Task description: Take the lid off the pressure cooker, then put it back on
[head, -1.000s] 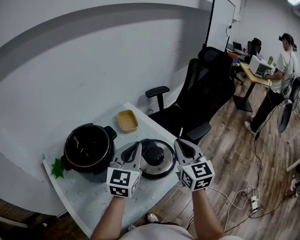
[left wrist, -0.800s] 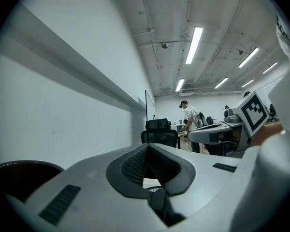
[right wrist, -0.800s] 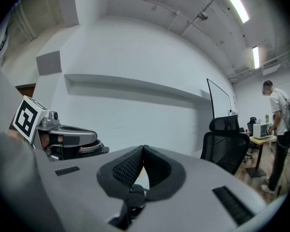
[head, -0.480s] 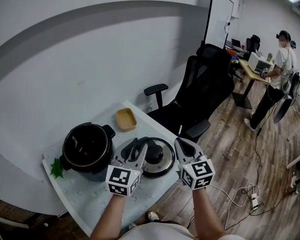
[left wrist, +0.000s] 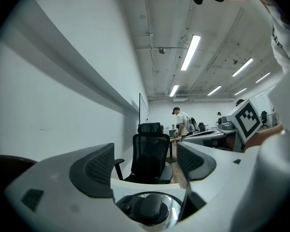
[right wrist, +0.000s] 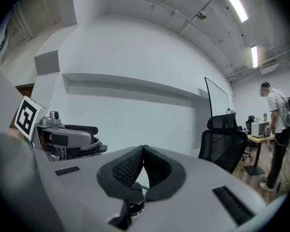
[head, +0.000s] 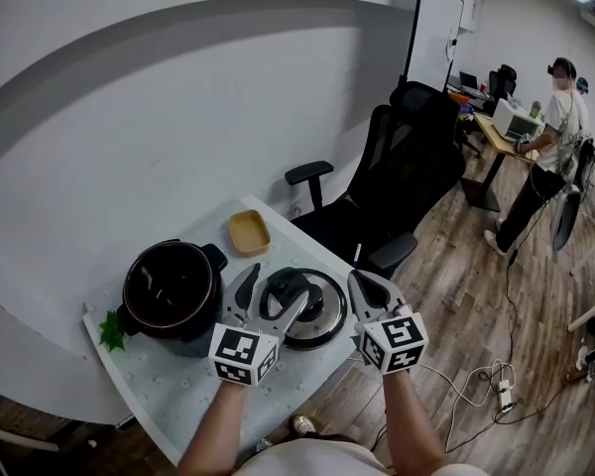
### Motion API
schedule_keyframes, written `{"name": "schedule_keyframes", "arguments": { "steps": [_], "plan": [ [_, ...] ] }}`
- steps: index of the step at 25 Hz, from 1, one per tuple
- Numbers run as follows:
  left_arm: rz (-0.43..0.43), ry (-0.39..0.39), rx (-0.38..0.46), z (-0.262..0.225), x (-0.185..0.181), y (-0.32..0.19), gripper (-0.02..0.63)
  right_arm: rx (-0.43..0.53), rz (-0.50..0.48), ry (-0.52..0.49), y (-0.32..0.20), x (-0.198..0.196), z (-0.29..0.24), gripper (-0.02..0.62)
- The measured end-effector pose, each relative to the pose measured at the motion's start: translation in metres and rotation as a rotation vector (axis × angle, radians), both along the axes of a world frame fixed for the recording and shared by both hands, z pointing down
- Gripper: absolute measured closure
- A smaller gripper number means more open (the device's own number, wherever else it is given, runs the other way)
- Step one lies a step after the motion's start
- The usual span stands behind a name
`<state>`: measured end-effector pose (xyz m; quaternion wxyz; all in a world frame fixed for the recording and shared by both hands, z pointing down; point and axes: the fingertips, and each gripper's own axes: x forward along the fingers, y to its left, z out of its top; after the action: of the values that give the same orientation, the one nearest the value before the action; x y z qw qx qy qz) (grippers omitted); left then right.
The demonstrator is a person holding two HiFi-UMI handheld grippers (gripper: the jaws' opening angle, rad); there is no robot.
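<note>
Since a second ago the left gripper (head: 276, 284) has changed state: its jaws were together at the left side of the lid (head: 325, 303) and have just been opening. They now stand wide apart, with the lid's black handle (head: 286, 288) between them in the head view. The pads do not press on it. In the left gripper view the left gripper (left wrist: 146, 163) shows both pads clear of each other, and the lid (left wrist: 147, 209) lies low between and beneath them.

The right gripper (head: 359, 284) sits where it did, its tip just beside the lid's right edge. The right gripper view shows the right gripper (right wrist: 142, 152) with its pads meeting at the tip; whether they pinch the lid's rim cannot be told.

The lid lies flat on the white table (head: 193, 380), handle up, just to the right of the pot (head: 174, 291). The pot stands open, its dark inside showing. A small yellow dish (head: 249, 233) sits behind the lid near the table's far edge. A green leaf (head: 112, 331) lies at the pot's left. A black office chair (head: 407, 181) stands beyond the table
</note>
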<state>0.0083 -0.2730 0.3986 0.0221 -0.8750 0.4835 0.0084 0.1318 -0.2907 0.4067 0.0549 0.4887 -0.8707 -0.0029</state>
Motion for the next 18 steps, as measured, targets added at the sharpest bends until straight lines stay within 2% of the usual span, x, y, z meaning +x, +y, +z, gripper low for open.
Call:
{"name": "schedule_keyframes", "arguments": {
  "steps": [8,18],
  "plan": [
    [0.042,-0.052,-0.059,0.019,0.008,-0.006,0.241,-0.008,0.008,-0.007,0.002,0.004,0.004,0.594],
    [0.151,-0.17,-0.236,0.079,0.033,-0.043,0.241,-0.046,0.042,-0.014,0.004,0.022,0.02,0.594]
  ]
}}
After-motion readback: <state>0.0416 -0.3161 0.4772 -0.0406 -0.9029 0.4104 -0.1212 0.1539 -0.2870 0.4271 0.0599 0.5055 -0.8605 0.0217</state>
